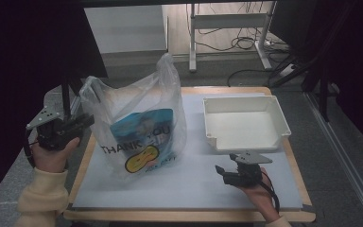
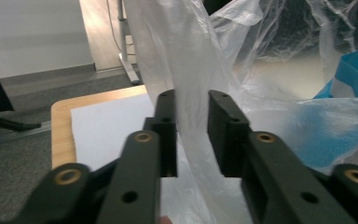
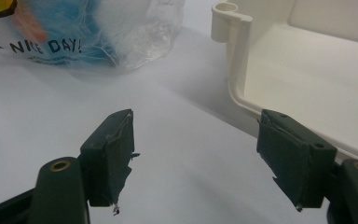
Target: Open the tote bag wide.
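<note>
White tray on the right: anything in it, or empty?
Empty. The white tray shows a bare floor in the high view, and the right gripper view shows the same bare inside.

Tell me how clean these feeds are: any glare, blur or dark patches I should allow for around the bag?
High view: dim edges, black at far left, but the plastic bag and white tray are evenly lit. Left gripper view: the left gripper jaws are sharp with a fold of bag film between them; the blue item inside is soft and hazy. Right gripper view: the right gripper pads are crisp, the bag print slightly blurred.
</note>
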`<state>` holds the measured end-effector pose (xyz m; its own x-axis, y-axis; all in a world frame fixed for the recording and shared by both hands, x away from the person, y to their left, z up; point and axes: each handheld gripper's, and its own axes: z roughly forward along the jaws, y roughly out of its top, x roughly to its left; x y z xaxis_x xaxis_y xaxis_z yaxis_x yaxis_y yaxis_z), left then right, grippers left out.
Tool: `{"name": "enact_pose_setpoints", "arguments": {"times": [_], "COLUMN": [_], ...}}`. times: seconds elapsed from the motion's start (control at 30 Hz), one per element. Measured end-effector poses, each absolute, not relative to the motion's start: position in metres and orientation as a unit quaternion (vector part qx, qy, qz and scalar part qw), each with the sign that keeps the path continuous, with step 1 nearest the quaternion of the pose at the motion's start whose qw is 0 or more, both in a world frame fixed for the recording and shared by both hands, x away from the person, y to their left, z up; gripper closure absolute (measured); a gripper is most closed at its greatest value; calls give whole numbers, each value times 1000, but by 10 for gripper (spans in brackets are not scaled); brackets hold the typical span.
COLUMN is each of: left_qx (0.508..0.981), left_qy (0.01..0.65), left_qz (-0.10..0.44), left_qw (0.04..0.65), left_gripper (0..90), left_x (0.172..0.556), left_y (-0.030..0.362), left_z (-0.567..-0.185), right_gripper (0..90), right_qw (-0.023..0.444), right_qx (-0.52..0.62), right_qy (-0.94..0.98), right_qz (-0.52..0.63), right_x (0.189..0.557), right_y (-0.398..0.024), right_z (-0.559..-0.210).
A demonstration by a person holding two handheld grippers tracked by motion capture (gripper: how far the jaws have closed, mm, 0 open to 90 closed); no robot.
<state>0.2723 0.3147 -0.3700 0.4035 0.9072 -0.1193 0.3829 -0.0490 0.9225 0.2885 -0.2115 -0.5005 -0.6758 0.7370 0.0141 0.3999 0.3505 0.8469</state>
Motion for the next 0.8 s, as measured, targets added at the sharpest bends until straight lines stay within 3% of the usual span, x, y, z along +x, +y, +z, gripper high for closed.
{"name": "enact_pose_setpoints", "arguments": {"times": [0.3,0.8], "left_qx": [678,669], "left_qy": [469,470], "left_qz": [255,254], "left_qw": [506,516], "left_gripper": [894,899], "left_x": [275,271], "left_y": [311,313], "left_z": [-372,-376], "right_gripper": [275,277], "right_qw": [191,189], "right_qx": [357,355], "right_qy": [798,796], "right_qz": [447,452], "right_x": [288,288], "right_y": [-213,-215], "right_z": [-500,-496]}}
